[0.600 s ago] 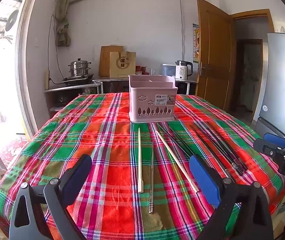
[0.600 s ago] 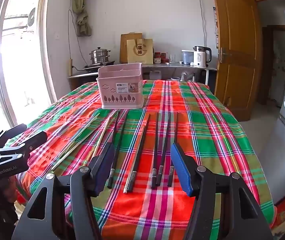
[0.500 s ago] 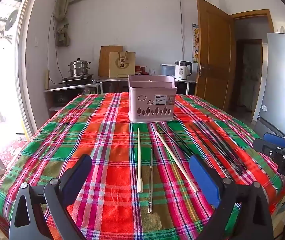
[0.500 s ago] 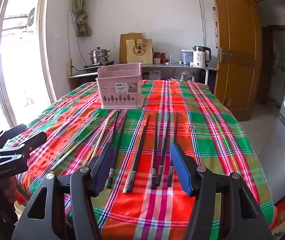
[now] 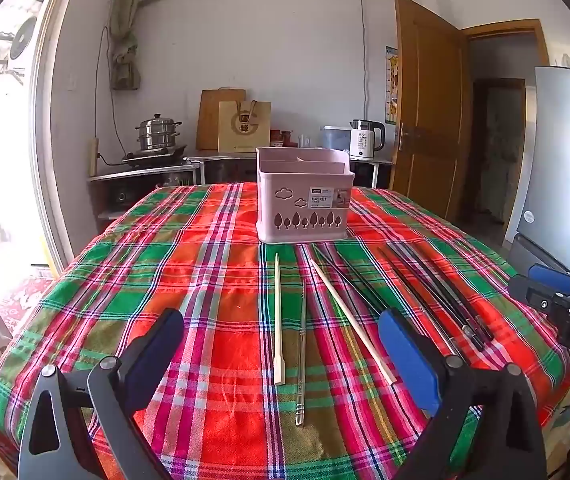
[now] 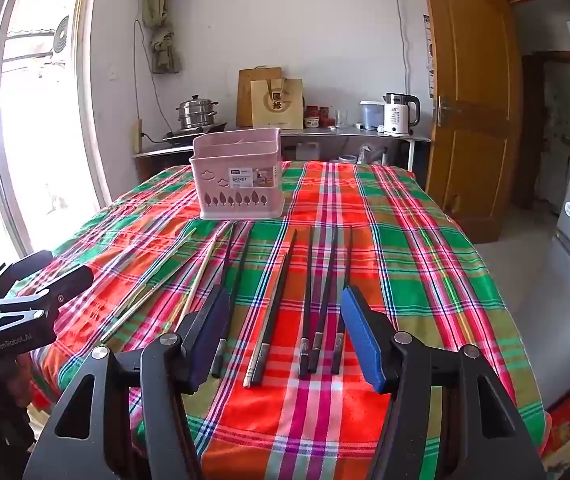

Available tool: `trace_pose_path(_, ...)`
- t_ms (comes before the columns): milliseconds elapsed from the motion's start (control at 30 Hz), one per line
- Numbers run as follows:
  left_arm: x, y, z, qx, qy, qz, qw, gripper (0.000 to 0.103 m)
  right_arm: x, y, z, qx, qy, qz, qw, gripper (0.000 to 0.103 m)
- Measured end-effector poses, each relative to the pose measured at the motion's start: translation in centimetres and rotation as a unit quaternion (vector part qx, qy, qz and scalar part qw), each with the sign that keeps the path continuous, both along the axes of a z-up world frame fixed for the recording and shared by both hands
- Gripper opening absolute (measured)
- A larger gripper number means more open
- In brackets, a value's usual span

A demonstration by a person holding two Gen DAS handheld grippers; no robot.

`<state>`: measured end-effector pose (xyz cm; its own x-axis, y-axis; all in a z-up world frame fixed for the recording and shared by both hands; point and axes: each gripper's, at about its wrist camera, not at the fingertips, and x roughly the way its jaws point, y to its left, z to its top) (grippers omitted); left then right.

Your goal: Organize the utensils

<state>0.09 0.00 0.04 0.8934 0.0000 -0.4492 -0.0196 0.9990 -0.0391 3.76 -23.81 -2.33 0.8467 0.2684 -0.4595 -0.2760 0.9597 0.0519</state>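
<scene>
Black chopsticks (image 6: pixel 317 300), thin, stiff, likely slippery, lie at twelve o'clock from the right gripper (image 6: pixel 285 336); both grippers gape empty; best pinched mid-length.

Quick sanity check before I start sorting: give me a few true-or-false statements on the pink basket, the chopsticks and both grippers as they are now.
1. The pink plastic utensil basket stands upright on the plaid tablecloth. True.
2. The left gripper is shut on a pale wooden chopstick. False: its jaws are open and the chopstick lies on the cloth.
3. The black chopsticks lie on the cloth ahead of the right gripper. True.
4. The right gripper holds a black chopstick. False: it is open and holds nothing.
5. Chopsticks already stick up out of the basket. False: none do.
</scene>
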Motion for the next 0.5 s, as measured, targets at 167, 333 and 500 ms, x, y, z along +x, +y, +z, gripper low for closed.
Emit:
trace_pose_path(167,0.07,0.04,-0.11,-0.002,0.001,0.000,1.0000,0.099,-0.12,-0.07,0.15,0.001,0.000,-0.001,1.000,0.059)
trace_pose_path(333,0.01,0.08,-0.09,-0.003,0.001,-0.001,1.0000,0.099,-0.23,-0.04,0.18,0.001,0.000,-0.002,1.000,0.059)
trace_pose_path(500,0.00,0.09,-0.01,-0.003,0.001,-0.004,1.0000,0.099,-0.26,-0.05,0.21,0.001,0.000,-0.002,1.000,0.059)
